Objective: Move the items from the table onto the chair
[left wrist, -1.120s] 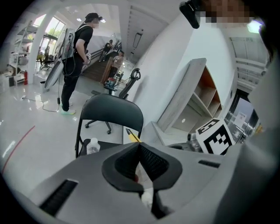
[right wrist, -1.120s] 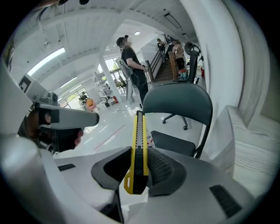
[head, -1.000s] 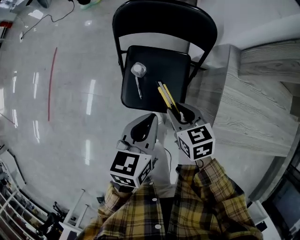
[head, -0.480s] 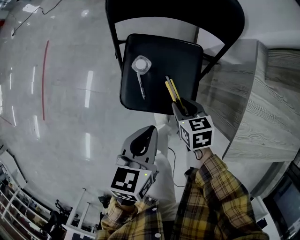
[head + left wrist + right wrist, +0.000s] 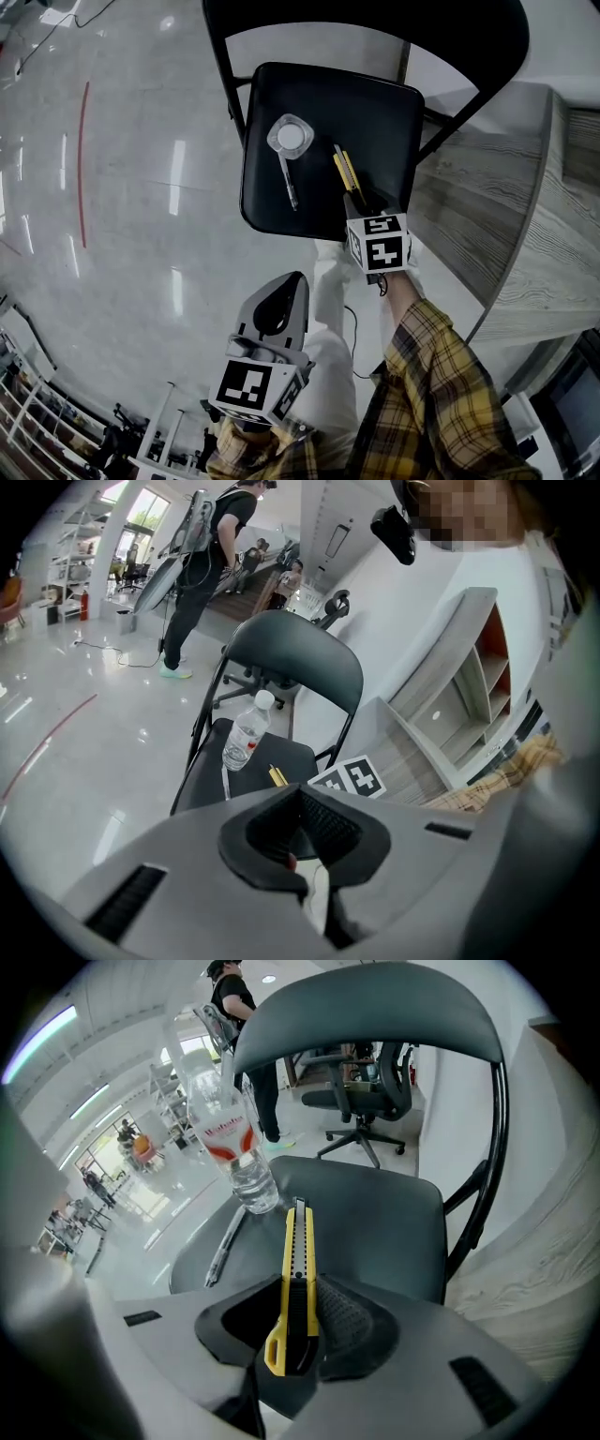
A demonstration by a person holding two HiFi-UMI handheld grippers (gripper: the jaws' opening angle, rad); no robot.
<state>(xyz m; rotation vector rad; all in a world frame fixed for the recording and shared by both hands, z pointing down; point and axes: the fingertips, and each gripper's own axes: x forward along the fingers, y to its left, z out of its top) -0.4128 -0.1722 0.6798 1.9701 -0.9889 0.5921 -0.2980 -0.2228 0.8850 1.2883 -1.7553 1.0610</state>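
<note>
A black folding chair (image 5: 375, 122) stands ahead on the glossy floor. On its seat a clear water bottle (image 5: 290, 137) stands upright with a grey pen (image 5: 287, 178) lying beside it. My right gripper (image 5: 361, 202) reaches over the seat's front edge, shut on a yellow utility knife (image 5: 345, 172) that points toward the chair's back. In the right gripper view the knife (image 5: 298, 1269) lies between the pads, with the bottle (image 5: 230, 1138) and pen (image 5: 225, 1246) to its left. My left gripper (image 5: 296, 279) hangs lower left over the floor, shut and empty (image 5: 302, 799).
A pale wooden table (image 5: 506, 216) stands directly right of the chair. A red line (image 5: 82, 159) marks the floor at left. A person (image 5: 202, 564) stands far behind the chair, near an office chair (image 5: 366, 1091).
My right gripper has carried the knife forward, from the seat's front edge to over the seat. The left gripper has dropped back toward me.
</note>
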